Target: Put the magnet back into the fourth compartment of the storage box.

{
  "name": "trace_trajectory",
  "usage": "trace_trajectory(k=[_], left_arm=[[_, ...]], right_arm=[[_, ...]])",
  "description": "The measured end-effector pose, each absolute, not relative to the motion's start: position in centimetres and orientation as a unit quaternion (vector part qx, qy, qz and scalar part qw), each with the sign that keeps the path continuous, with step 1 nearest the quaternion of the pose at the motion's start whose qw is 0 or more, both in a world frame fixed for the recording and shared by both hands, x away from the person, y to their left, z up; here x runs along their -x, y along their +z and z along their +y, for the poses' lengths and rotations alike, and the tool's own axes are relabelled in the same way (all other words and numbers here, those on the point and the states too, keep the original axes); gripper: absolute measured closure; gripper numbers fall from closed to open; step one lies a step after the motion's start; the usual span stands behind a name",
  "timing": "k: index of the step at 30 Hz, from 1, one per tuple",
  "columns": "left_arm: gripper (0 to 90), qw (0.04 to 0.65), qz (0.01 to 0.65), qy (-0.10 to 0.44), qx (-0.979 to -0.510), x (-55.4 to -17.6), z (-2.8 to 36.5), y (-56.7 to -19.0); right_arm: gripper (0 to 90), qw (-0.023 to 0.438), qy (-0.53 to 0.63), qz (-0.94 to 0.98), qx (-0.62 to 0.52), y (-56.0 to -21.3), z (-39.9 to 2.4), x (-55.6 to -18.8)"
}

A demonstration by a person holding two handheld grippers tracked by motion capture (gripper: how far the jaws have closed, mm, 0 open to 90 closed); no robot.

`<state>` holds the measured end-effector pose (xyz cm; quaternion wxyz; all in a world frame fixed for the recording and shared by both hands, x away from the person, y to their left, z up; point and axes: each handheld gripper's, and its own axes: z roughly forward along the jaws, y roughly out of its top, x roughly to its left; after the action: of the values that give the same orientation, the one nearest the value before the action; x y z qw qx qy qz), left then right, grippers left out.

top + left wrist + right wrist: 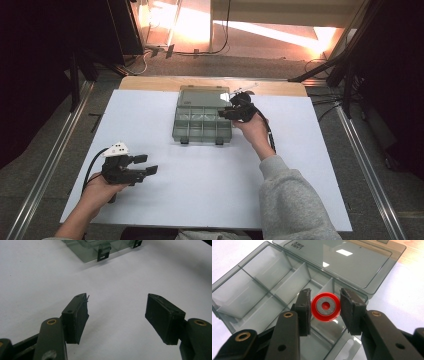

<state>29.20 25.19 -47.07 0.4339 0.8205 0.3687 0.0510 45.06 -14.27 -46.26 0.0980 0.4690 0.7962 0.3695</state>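
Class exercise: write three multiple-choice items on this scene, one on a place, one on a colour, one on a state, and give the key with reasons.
1. Where is the ring?
A. between the right tongs, over the box
B. on the white sheet
C. in the left tongs

2. The ring's colour?
A. blue
B. red
C. green

3. The box lid is:
A. shut
B. missing
C. open, laid back

Key: 1 A, the right gripper view shows it between the pads; 2 B, red rim with a silver face; 3 C, the compartments lie uncovered.
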Motion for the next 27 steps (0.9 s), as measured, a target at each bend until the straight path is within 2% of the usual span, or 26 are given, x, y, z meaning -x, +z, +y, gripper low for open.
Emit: trace_trajectory(k=[27], left_arm=[[34.3, 0.432, 0.369, 0.053, -0.821, -29.16, 25.31, -47.01]], right_arm=[[63.0, 0.100, 0.372, 0.787, -0.483, -47.21, -14.08, -45.41]])
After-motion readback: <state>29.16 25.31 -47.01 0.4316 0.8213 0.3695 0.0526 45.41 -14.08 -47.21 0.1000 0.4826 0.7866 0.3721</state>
